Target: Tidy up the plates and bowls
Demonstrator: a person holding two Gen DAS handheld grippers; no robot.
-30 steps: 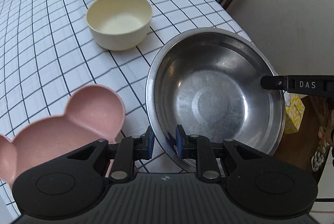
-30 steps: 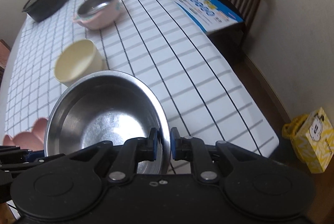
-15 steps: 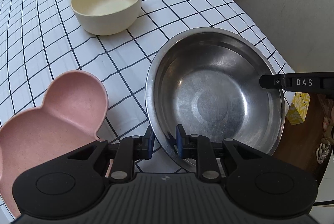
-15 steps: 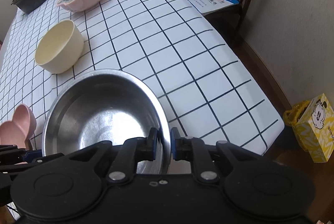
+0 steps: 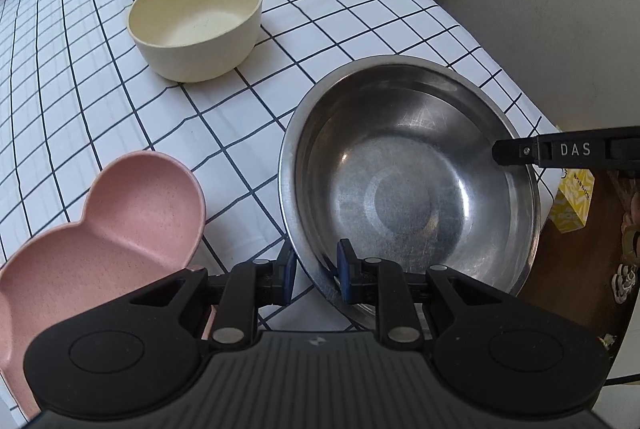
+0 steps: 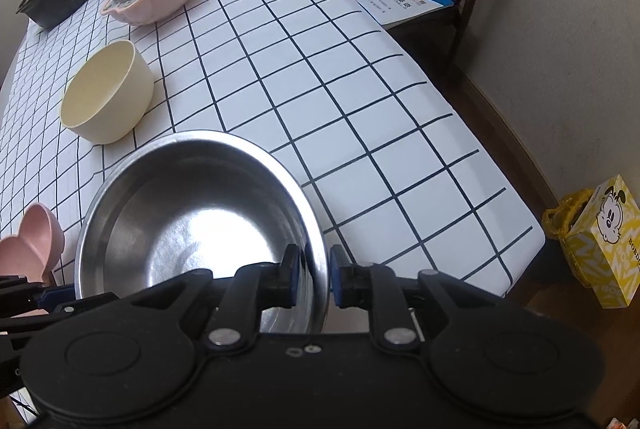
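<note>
Left gripper [image 5: 314, 275]: matte black housing, two round raised discs, silver pivot screws, blue pads on black fingers; small pale emblem at centre. Right gripper [image 6: 314, 275]: same build; one finger lettered "DAS" in white.

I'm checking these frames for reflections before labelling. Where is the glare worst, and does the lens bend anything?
Right wrist view: a blown-out white patch sits on the steel bowl floor. Left wrist view: the bowl shows only soft streaks. Both views: fisheye curves the tablecloth grid lines.
</note>
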